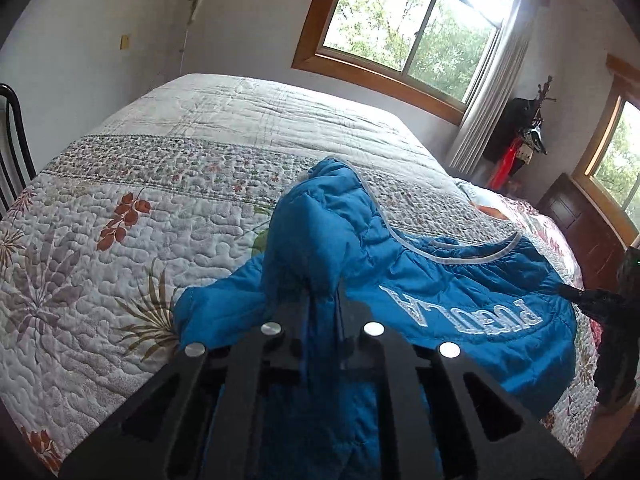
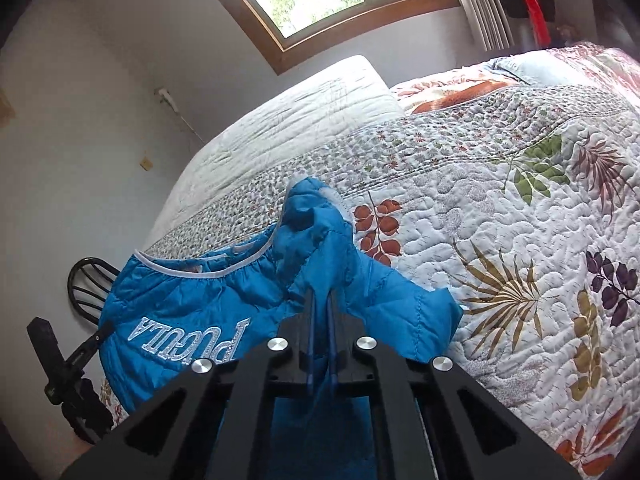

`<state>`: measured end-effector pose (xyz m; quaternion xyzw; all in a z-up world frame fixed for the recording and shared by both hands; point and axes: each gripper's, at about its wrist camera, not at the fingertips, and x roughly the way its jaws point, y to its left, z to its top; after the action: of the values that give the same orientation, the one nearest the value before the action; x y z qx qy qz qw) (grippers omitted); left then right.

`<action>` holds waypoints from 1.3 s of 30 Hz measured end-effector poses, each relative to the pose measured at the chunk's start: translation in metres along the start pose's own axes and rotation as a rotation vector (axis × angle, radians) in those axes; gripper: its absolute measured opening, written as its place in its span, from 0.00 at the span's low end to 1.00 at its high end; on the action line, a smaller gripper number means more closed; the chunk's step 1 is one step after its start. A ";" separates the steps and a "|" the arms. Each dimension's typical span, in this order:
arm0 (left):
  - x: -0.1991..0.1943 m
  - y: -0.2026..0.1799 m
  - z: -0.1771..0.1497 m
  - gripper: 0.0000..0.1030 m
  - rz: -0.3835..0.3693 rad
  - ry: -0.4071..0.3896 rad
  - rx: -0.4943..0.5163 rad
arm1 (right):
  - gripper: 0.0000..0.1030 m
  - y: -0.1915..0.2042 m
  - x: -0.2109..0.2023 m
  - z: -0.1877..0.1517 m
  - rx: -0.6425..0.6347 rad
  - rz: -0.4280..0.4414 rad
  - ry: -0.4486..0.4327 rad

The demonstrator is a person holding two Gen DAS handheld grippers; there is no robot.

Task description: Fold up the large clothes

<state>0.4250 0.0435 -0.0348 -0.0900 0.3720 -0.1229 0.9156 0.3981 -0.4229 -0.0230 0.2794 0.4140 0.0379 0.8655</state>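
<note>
A blue quilted jacket [image 1: 460, 280] with white lettering and grey trim is held up over the near edge of the bed [image 1: 200, 200]. My left gripper [image 1: 322, 292] is shut on a bunched fold of the jacket. My right gripper [image 2: 320, 298] is shut on another fold of the same jacket [image 2: 180, 304], at its other side. The fabric sags between the two grippers and one sleeve end droops toward the quilt. My right gripper shows at the right edge of the left wrist view [image 1: 580, 296], and my left gripper at the left edge of the right wrist view [image 2: 92, 340].
The bed has a white floral quilt [image 2: 500, 240] with pillows [image 2: 520, 68] at one end. A dark chair [image 1: 12, 144] stands at one side of the bed. A wooden window [image 1: 400, 28] with a curtain [image 1: 492, 92] is behind the bed, and a dark wooden cabinet [image 1: 580, 224] stands beside it.
</note>
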 end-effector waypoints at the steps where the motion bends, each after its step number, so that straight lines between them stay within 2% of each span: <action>1: 0.009 0.003 0.000 0.09 0.017 0.018 -0.008 | 0.04 -0.005 0.009 0.001 0.011 -0.011 0.014; 5: 0.061 0.023 -0.012 0.17 0.076 0.153 -0.039 | 0.04 -0.031 0.049 -0.007 0.069 -0.028 0.099; 9: 0.070 0.027 -0.021 0.19 0.083 0.155 -0.030 | 0.03 -0.044 0.060 -0.016 0.116 0.023 0.107; 12: 0.068 0.029 -0.017 0.22 0.082 0.177 -0.039 | 0.03 -0.037 0.050 -0.015 0.092 -0.007 0.090; 14: 0.061 0.033 -0.012 0.26 0.073 0.190 -0.070 | 0.08 -0.030 0.033 -0.017 0.072 -0.029 0.061; 16: 0.044 0.039 -0.009 0.39 0.065 0.166 -0.110 | 0.12 -0.022 0.011 -0.018 0.042 -0.053 0.014; 17: 0.030 0.042 -0.006 0.43 0.078 0.127 -0.129 | 0.12 -0.017 0.000 -0.021 0.023 -0.061 -0.001; 19: 0.007 0.042 -0.004 0.45 0.110 0.066 -0.129 | 0.12 -0.005 -0.017 -0.028 -0.006 -0.050 -0.009; 22: -0.021 0.025 -0.009 0.45 0.104 0.022 -0.088 | 0.12 0.025 -0.032 -0.045 -0.070 -0.004 -0.005; 24: -0.033 0.002 -0.017 0.45 0.073 0.017 -0.042 | 0.12 0.049 -0.033 -0.060 -0.107 -0.011 0.031; 27: -0.040 -0.038 -0.035 0.47 0.038 0.049 0.031 | 0.12 0.080 -0.022 -0.083 -0.151 -0.001 0.097; 29: -0.038 -0.062 -0.046 0.47 0.004 0.066 0.074 | 0.12 0.099 -0.016 -0.098 -0.196 0.007 0.108; 31: -0.034 -0.080 -0.057 0.47 0.002 0.079 0.118 | 0.12 0.114 -0.013 -0.107 -0.235 -0.007 0.103; 35: -0.017 -0.089 -0.069 0.47 0.022 0.111 0.141 | 0.12 0.123 0.002 -0.114 -0.260 -0.046 0.122; 37: -0.004 -0.084 -0.073 0.47 0.046 0.142 0.132 | 0.12 0.119 0.015 -0.117 -0.263 -0.094 0.140; 39: 0.011 -0.074 -0.079 0.47 0.055 0.182 0.118 | 0.11 0.111 0.029 -0.120 -0.247 -0.099 0.196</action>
<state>0.3657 -0.0366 -0.0789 -0.0143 0.4482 -0.1271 0.8847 0.3463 -0.2664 -0.0459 0.1454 0.5019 0.0730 0.8495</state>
